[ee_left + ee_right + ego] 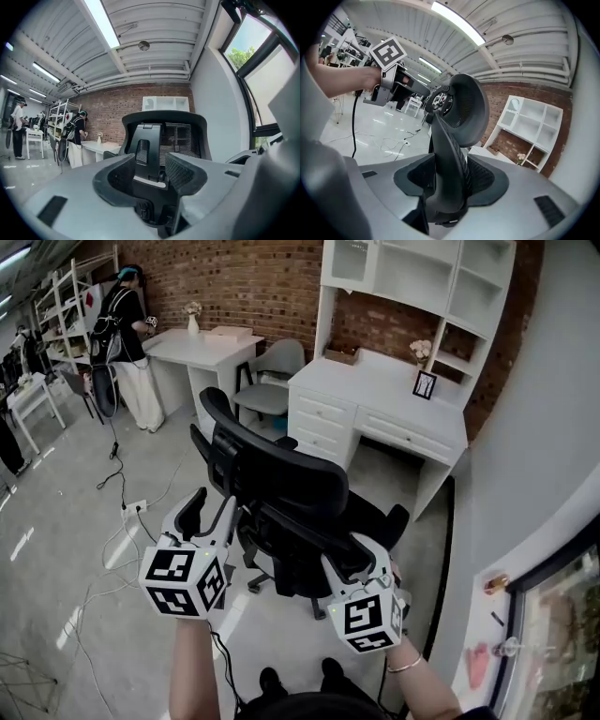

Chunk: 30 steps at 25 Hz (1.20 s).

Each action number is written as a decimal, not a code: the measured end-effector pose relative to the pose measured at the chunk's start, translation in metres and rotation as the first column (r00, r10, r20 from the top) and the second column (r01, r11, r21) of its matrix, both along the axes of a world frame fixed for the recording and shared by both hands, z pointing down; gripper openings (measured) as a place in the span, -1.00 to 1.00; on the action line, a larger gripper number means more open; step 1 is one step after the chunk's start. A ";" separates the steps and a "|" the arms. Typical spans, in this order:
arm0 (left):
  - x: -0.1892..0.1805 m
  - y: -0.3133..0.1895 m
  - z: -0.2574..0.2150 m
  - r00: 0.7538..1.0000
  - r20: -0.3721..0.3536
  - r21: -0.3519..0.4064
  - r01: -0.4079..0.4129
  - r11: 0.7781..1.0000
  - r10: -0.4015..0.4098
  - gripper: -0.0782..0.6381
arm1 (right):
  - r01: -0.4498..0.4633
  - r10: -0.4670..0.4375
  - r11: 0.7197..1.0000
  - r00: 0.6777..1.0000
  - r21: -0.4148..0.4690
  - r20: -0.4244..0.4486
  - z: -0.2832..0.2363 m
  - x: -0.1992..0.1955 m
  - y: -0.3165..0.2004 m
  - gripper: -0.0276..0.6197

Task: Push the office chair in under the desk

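Grey floor (pixel 66 531), chair back (pixel 281 474) between right tongs (pixel 359 557)

Head view is looking steeply down, office chair (pixel 281 482) at twelve o'clock; both gripper views are facing it close-up.

left gripper (pixel 210 505) jaws apart, right gripper (pixel 358 559) clamped

Office chair (pixel 281 486) stands clear of the white desk (pixel 375 390) beyond it. Left gripper (pixel 208 509) gapes beside its backrest; right gripper (pixel 358 559) clasps the backrest edge.
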<state>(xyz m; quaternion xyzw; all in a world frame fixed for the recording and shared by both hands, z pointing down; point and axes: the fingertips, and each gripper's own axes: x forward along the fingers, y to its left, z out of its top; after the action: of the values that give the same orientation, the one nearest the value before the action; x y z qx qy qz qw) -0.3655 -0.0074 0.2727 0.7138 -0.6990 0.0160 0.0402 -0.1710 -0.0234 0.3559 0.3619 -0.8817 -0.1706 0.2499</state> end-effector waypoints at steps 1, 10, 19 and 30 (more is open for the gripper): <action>-0.005 -0.002 -0.003 1.000 0.007 0.001 -0.018 1.000 0.018 -0.27 | -0.011 0.011 1.000 1.000 0.001 -0.007 -0.001 -0.001 -0.001 -0.27; -0.018 -0.035 -0.020 0.977 0.061 -0.064 -0.200 0.978 0.204 -0.02 | -0.037 0.038 0.999 0.999 0.027 -0.032 -0.007 -0.006 -0.003 -0.27; -0.008 -0.058 -0.023 0.930 0.137 -0.115 -0.327 0.938 0.341 0.01 | -0.035 0.036 0.999 0.998 0.026 -0.049 -0.008 -0.009 -0.002 -0.31; 0.008 -0.072 -0.025 0.934 0.139 -0.116 -0.315 0.942 0.329 0.01 | -0.019 0.021 0.999 0.999 0.026 -0.040 -0.008 0.008 -0.015 -0.30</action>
<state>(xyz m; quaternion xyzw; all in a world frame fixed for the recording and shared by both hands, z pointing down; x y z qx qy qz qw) -0.3571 -0.0790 0.2480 0.8126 -0.5721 0.1102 0.0149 -0.1634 -0.0387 0.3483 0.3704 -0.8706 -0.1868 0.2646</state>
